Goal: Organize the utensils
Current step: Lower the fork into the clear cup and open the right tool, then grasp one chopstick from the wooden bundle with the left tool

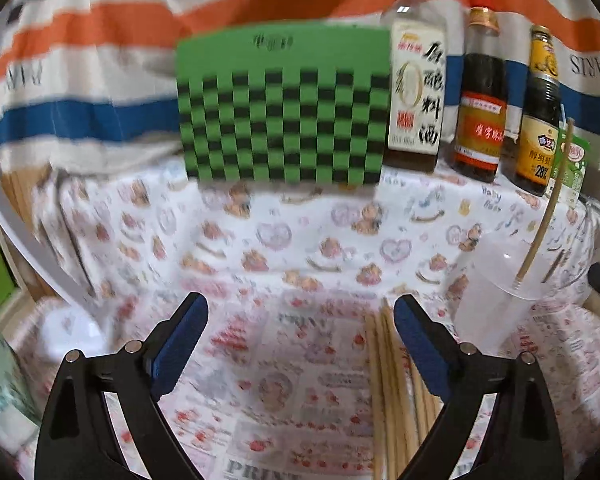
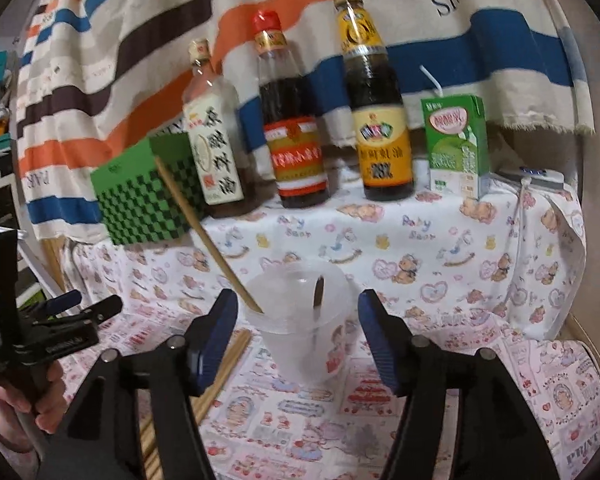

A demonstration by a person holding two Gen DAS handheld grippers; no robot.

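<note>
Left gripper (image 1: 300, 344): jaws spread wide, nothing between the blue ribbed pads. It hangs over the printed cloth (image 1: 284, 240), which bears "PRINT" in grey capitals, red cake motifs and, further back, bears, hearts and "Baby Bear" lettering. A bundle of pale wooden chopsticks (image 1: 384, 392) lies flat on the cloth, just inside the right-hand finger and running under it.

Right gripper (image 2: 298, 344): jaws parted, pads clear of the cup (image 2: 300, 344) that stands between and just beyond them. No earlier view is available to judge movement. The cup is frosted, translucent plastic, tapered, upright. One wooden chopstick (image 2: 204, 236) leans in it, tip down against the left rim, the shaft slanting up to the left. A dark slender object also stands inside; I cannot tell what it is.

Behind, on a raised ledge, left to right in the right wrist view: a green box (image 2: 140, 208) with a black chequer pattern; a clear bottle (image 2: 212, 140) with a cream label in large black Chinese characters; a dark bottle (image 2: 292, 136) with a red cap and red-orange label; a dark bottle (image 2: 376, 112) with a gold cap and yellow label reading "28%"; a green-and-white carton (image 2: 456, 148) with a bent white straw. The striped cloth backdrop (image 2: 500, 8) shows "PARIS", mirrored.

A hand (image 2: 24, 404) grips the left gripper's black handle at the left edge.
</note>
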